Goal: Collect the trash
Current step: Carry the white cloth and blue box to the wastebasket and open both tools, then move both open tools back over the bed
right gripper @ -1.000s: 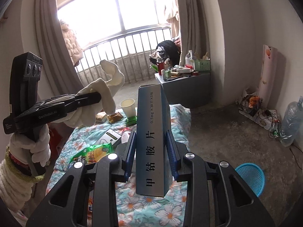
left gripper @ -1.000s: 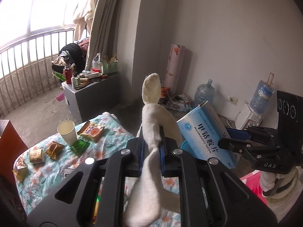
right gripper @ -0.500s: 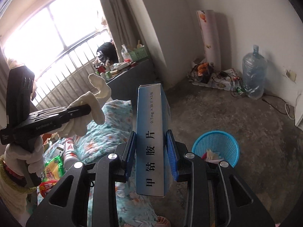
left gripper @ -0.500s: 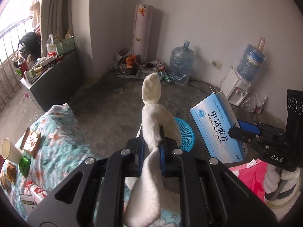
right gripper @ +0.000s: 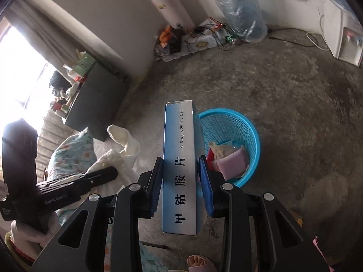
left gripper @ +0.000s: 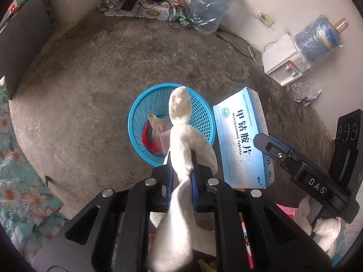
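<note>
My left gripper (left gripper: pixel 181 170) is shut on a white sock (left gripper: pixel 181 122) and holds it above the near rim of a blue mesh bin (left gripper: pixel 145 104) on the floor. The sock also shows in the right wrist view (right gripper: pixel 127 145). My right gripper (right gripper: pixel 181 176) is shut on a blue medicine box (right gripper: pixel 179 158), upright, just left of the bin (right gripper: pixel 251 136). In the left wrist view the box (left gripper: pixel 242 136) hangs to the right of the bin. The bin holds a pink piece, a red item and crumpled wrappers.
The floor is bare concrete (left gripper: pixel 79 90). A floral-covered table edge (left gripper: pixel 13 181) is at the left. A large water bottle (left gripper: pixel 208 4), a white dispenser (left gripper: pixel 288 65), cables and clutter (left gripper: pixel 140 4) line the far wall. A dark cabinet (right gripper: pixel 99 97) stands by the window. A sandalled foot (right gripper: pixel 199 263) is below.
Both grippers have swung away from the table and tilted down toward the floor. The blue bin is now close below them. Each keeps its hold.
</note>
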The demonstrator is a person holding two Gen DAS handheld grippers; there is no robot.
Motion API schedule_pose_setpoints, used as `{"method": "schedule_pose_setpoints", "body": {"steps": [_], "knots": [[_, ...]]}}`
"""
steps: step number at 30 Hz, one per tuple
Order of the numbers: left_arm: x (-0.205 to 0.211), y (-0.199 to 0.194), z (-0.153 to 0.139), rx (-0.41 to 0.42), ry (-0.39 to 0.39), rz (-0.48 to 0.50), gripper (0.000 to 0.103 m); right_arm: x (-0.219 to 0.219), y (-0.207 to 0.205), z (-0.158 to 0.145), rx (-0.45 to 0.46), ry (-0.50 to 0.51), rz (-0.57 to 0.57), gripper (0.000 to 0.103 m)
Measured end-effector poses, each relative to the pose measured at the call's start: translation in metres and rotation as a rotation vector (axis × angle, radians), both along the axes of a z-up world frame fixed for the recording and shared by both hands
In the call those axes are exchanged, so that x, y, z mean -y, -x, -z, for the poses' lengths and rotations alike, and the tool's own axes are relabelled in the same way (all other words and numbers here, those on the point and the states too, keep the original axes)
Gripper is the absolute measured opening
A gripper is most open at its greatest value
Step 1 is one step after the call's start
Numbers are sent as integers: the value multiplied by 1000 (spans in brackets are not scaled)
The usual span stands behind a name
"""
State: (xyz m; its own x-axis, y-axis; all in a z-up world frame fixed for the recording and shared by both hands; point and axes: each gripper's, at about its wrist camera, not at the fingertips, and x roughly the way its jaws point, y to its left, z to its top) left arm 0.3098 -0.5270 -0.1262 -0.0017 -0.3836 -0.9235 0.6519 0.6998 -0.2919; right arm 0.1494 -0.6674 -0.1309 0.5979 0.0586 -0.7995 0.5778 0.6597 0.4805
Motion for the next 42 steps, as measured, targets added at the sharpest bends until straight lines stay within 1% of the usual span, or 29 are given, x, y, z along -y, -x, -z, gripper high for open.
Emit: {"method": "schedule_pose_setpoints", "body": {"steps": [3, 4, 5, 6, 7, 9, 11, 13, 16, 20, 23, 27, 31, 35, 37, 39, 42], "knots": [[26, -3, 29, 9, -29, -10, 13, 23, -11, 28, -28, -3, 41, 32], [35, -4, 39, 5, -40, -16, 25, 29, -15, 36, -27, 0, 48, 33], [43, -5, 47, 12, -66, -22, 41, 33, -19, 46, -26, -6, 52, 33], [47, -7, 52, 38, -81, -38, 47, 38, -23, 58, -42, -21, 53, 34], [49, -9, 54, 64, -84, -51, 53, 41, -27, 68, -55, -37, 52, 39], [54, -11, 54, 91, -95, -55, 54, 45, -30, 87, -76, -63, 57, 46], [53, -10, 51, 90, -86, -56, 54, 44, -30, 100, -91, -71, 56, 46], [51, -8, 46, 99, -78, -56, 54, 40, -26, 104, -78, -90, 50, 46], [44, -6, 33, 126, -61, -56, 54, 37, -22, 100, -66, -89, 40, 46], [26, -1, 7, 109, -4, -83, 54, 27, -18, 76, -31, -55, 31, 46], [6, 6, -22, 110, 49, -77, 54, 9, -17, 47, -3, 14, 11, 47], [-36, 22, -71, 139, 128, -52, 54, -31, -12, -2, 55, 103, -32, 56], [-104, 38, -122, 173, 206, -60, 57, -82, 5, -54, 145, 170, -48, 69], [-186, 57, -168, 236, 244, -117, 58, -141, 24, -99, 219, 260, -83, 79], [-230, 69, -188, 271, 261, -154, 59, -175, 32, -119, 245, 317, -123, 87], [-271, 84, -207, 310, 260, -191, 61, -208, 38, -135, 262, 370, -186, 92], [-333, 112, -233, 407, 279, -253, 62, -251, 49, -159, 279, 470, -259, 94]]}}
